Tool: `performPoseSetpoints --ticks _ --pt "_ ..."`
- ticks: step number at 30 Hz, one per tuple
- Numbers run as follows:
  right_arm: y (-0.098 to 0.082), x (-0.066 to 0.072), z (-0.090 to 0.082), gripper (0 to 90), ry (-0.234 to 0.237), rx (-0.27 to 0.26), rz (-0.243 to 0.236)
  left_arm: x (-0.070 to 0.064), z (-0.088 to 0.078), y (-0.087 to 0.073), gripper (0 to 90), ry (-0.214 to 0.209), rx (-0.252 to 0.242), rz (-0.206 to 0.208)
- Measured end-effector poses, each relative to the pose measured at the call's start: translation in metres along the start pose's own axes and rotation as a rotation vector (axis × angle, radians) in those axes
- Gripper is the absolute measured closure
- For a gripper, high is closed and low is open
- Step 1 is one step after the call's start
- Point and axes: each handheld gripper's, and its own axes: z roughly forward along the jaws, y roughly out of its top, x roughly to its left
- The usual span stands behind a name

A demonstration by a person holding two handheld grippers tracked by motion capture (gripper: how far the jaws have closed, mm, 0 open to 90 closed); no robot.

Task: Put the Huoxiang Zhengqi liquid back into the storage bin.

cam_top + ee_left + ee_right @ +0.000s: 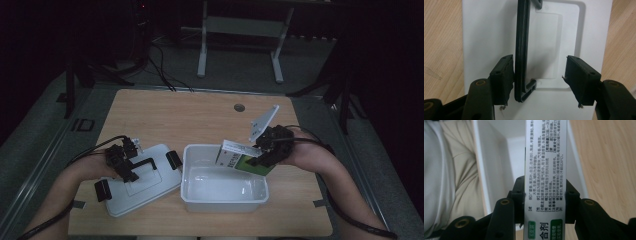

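Note:
A white lid lies flat on the left of the table, with a black handle raised on top. My left gripper stands over it, open. In the left gripper view the handle runs between the jaws against the left pad, and the right pad stands well apart from it. A white bin sits mid-table. My right gripper is shut on a white and green printed carton, held tilted over the bin's far right corner. The pads press both sides of the carton.
Black clips sit at the lid's two ends. The wooden table has a round hole near its far edge. A white table frame stands on the floor behind. The person's lap lies beyond the bin wall.

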Motion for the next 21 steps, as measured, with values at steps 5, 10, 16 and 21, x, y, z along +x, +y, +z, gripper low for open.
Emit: performPoseSetpoints --ticks 5,10,16,21 --pt "0.008 0.009 0.01 63.9 0.03 0.007 -0.047 0.0 0.001 0.001 40.9 -0.001 -0.004 -0.001" --pt "0.012 0.016 0.021 63.8 0.05 0.034 -0.092 -0.001 0.001 0.001 40.9 -0.004 -0.002 -0.003" --pt "0.012 0.018 0.041 63.8 0.078 0.079 -0.111 -0.001 0.002 0.0 40.9 -0.004 -0.001 -0.001" --pt "0.009 0.018 0.058 63.8 0.1 0.101 -0.116 0.0 0.003 -0.001 40.8 -0.004 0.005 -0.006"
